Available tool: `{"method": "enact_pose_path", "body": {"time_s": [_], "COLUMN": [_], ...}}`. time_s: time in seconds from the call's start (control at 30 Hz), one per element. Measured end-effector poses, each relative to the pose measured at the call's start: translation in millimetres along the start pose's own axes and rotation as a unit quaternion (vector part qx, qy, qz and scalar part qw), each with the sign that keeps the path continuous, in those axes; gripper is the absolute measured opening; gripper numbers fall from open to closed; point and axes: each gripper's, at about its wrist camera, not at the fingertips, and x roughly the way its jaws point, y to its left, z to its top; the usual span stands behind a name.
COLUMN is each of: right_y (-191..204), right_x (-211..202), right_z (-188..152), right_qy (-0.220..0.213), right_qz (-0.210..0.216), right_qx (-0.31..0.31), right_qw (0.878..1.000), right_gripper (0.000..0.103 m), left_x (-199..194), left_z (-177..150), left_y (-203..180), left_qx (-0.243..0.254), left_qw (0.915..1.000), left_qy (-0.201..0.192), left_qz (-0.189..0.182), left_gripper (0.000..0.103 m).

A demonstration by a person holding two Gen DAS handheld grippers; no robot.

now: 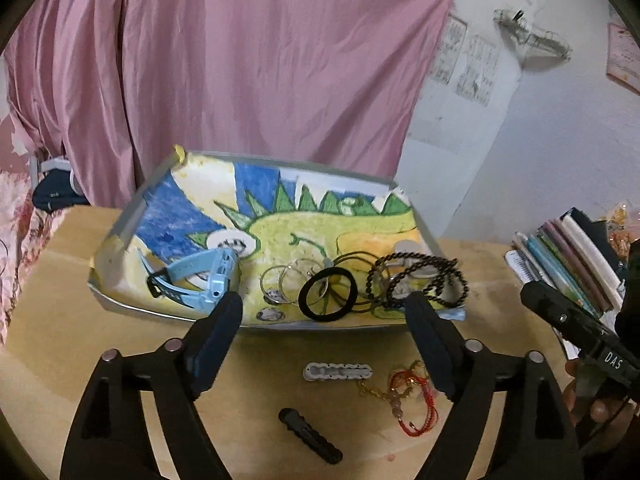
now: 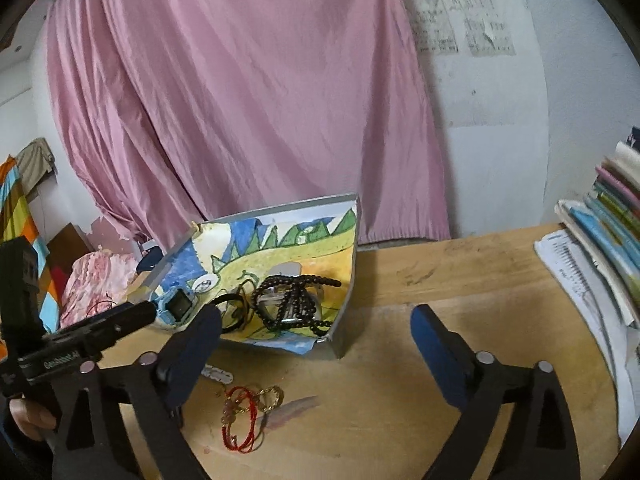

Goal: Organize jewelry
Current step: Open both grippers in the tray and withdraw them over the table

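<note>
A grey tray (image 1: 128, 220) lined with a painted paper sits on the wooden table. In it lie a light blue watch (image 1: 200, 276), thin metal bangles (image 1: 288, 280), a black hair tie (image 1: 328, 294) and a dark bead string (image 1: 420, 280). On the table in front of the tray lie a white hair clip (image 1: 338, 372), a black hair clip (image 1: 310, 436) and a tangle of red cord and gold chain bracelets (image 1: 412, 400). My left gripper (image 1: 324, 316) hovers open above the tray's near edge, empty. My right gripper (image 2: 316, 328) is open and empty over bare table right of the tray (image 2: 344, 320); the bracelets (image 2: 248, 416) lie below it.
A stack of books and papers (image 2: 600, 240) stands at the table's right edge. A pink curtain (image 1: 240, 60) hangs behind the tray. Bedding and colourful cloth (image 2: 96, 280) lie left of the table. A hand (image 1: 592, 400) holds the right gripper's handle.
</note>
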Motion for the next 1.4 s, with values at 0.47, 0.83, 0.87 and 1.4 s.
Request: {"method": "enact_pose_path", "body": {"time_s": [0.47,0.83,0.87,1.4], "right_y": [41,62,63,66], "right_x": [-61,-90,-91,-66], "right_z": [-39,-75,-79,-136], "right_qy": [-0.068,-0.08,-0.078,0.022], "right_qz": [-0.006,0.002,0.001,0.0], "right_qx": [-0.066,-0.09,-0.094,-0.088], "right_qw": [0.995,0.993,0.993,0.996], "right_gripper": [0.103,0.103,0.103,0.103], "left_x": [-88,-132,-135,-148], "left_z": [-31,-79,-84,-151], "left_y": [3,18,20,66], "left_qx": [0.024,0.018,0.018,-0.038], "left_qw": [0.9955,0.9926,0.9924,0.9918], "left_qy": [-0.09,-0.105,-0.104,-0.07], "left_qz": [0.013,0.059,0.063,0.1], "left_gripper": [0.096,0.098,0.098,0.098]}}
